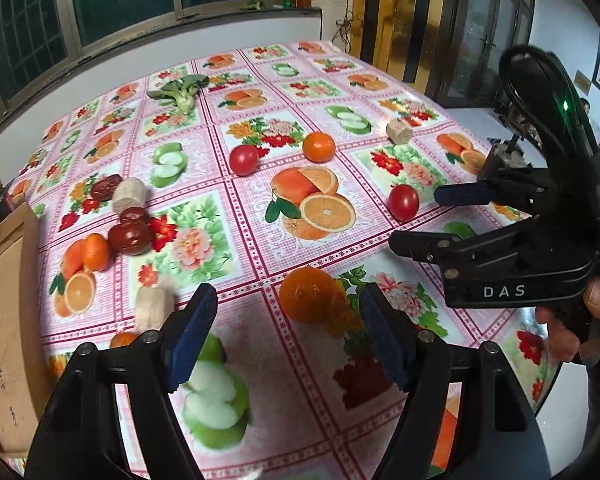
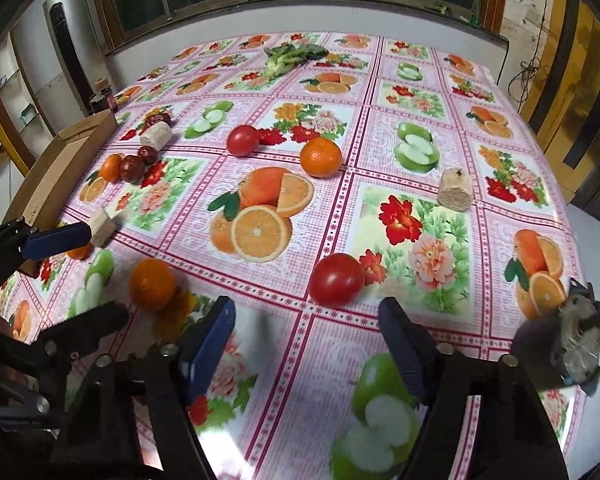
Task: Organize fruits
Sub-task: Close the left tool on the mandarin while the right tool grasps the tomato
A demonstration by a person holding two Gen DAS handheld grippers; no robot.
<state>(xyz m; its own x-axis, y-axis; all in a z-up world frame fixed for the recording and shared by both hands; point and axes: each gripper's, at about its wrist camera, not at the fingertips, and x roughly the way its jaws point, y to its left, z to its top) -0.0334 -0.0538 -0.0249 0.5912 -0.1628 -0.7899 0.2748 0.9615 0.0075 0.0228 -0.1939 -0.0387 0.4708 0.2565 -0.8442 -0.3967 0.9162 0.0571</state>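
Cardboard box [image 1: 4,320]: sits at the far left edge of the table, its wall just beside a small orange fruit [image 2: 110,167].
Red dates [image 1: 130,236]: clustered near the box, one touching the small orange fruit, another beside a pale cut cylinder [image 1: 129,196].
Left gripper [image 1: 288,340]: hovers low over the fruit-print tablecloth [image 1: 260,272], jaws spread wide and holding nothing; a pale chunk [image 1: 153,308] lies just left of its left finger.
Near tangerine [image 1: 308,296]: rests on the cloth just ahead of the left gripper, roughly in line with the gap between its blue pads [image 1: 190,340], untouched.
Broccoli [image 1: 180,90]: lies at the far side of the table.
Far tomato [image 1: 244,160] and far tangerine [image 1: 319,146]: sit near each other at mid-table.
Near tomato [image 2: 336,280]: lies just ahead of the right gripper [image 2: 306,344], left of centre.
Right gripper: jaws wide apart, empty, above the cloth.
Cork-like cylinder [image 2: 455,191]: lies alone toward the right.
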